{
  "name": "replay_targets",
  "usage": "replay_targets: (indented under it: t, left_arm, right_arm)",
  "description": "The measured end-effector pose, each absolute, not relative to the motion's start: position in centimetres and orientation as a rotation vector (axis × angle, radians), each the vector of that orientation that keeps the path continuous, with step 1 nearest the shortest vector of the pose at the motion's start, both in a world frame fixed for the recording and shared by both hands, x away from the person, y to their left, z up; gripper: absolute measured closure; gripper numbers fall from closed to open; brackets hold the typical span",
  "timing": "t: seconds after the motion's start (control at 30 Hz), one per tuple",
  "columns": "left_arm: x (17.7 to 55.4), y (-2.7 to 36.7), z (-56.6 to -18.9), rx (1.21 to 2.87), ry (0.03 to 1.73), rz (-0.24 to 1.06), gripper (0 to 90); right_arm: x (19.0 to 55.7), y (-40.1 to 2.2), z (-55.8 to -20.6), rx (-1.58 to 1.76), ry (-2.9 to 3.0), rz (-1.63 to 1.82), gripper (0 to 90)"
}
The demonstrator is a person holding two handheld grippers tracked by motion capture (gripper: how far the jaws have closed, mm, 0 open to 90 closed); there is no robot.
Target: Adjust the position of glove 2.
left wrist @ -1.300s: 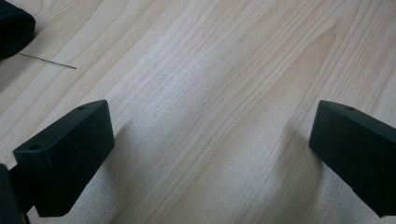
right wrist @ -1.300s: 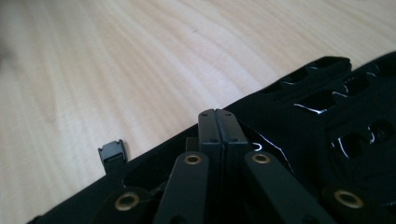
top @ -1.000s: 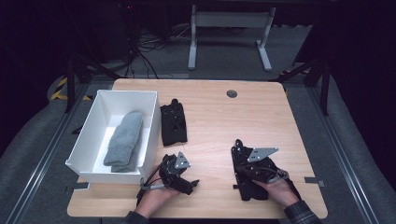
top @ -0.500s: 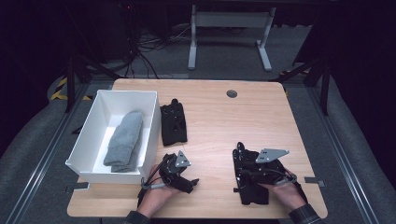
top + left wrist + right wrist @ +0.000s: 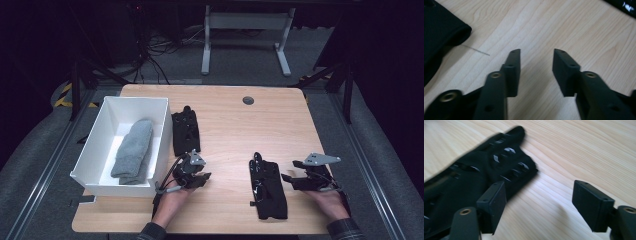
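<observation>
Two black gloves lie on the wooden table [image 5: 230, 120]. One glove [image 5: 185, 132] rests beside the white bin; its cuff [image 5: 439, 32] is at the upper left of the left gripper view. The other glove [image 5: 267, 187] [image 5: 481, 172] lies flat near the front edge. My left gripper [image 5: 199, 176] [image 5: 536, 53] hovers just over bare wood; its jaws have just been closing, still stand apart, and have nothing between them. My right gripper [image 5: 292, 172] [image 5: 539, 185] sits just right of the front glove; its jaws have just been opening, stand wide, and hold nothing.
A white bin [image 5: 90, 150] stands at the table's left with a folded grey cloth [image 5: 132, 150] inside. A round cable hole [image 5: 248, 100] is near the far edge. Bare wood spans the table's middle and right.
My right gripper has let go of the front glove and slid right, off it; the glove now lies flat. My left gripper has narrowed its jaws and barely shifted.
</observation>
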State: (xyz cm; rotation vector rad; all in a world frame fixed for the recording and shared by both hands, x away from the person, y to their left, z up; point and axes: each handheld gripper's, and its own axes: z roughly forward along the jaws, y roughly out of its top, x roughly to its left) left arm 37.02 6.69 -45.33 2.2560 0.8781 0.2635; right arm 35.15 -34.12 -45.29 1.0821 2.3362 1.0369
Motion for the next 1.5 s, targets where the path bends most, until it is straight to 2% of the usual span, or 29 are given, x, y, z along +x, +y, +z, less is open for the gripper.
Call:
replay_targets:
  t: [0.17, 0.6, 0.97, 1.2, 1.5]
  left_arm:
    - [38.4, 6.4, -44.6, 2.223, 0.95, 0.27, 90.0]
    - [43.9, 5.7, -43.0, 2.129, 1.099, 0.399, 90.0]
    - [47.8, 6.0, -43.4, 2.112, 1.226, 0.482, 90.0]
    - [49.5, 6.4, -44.8, 2.136, 1.292, 0.471, 90.0]
    - [49.1, 6.3, -45.2, 2.146, 1.288, 0.432, 90.0]
  right_arm:
    - [35.3, -36.3, -45.8, 1.151, 2.286, 1.032, 25.0]
    - [35.9, -36.3, -46.7, 1.166, 2.279, 0.986, 18.4]
    - [36.0, -36.2, -46.8, 1.159, 2.282, 0.989, 18.3]
    - [36.0, -36.2, -46.8, 1.157, 2.283, 0.99, 18.4]
    - [36.0, -36.2, -46.8, 1.153, 2.284, 0.996, 18.7]
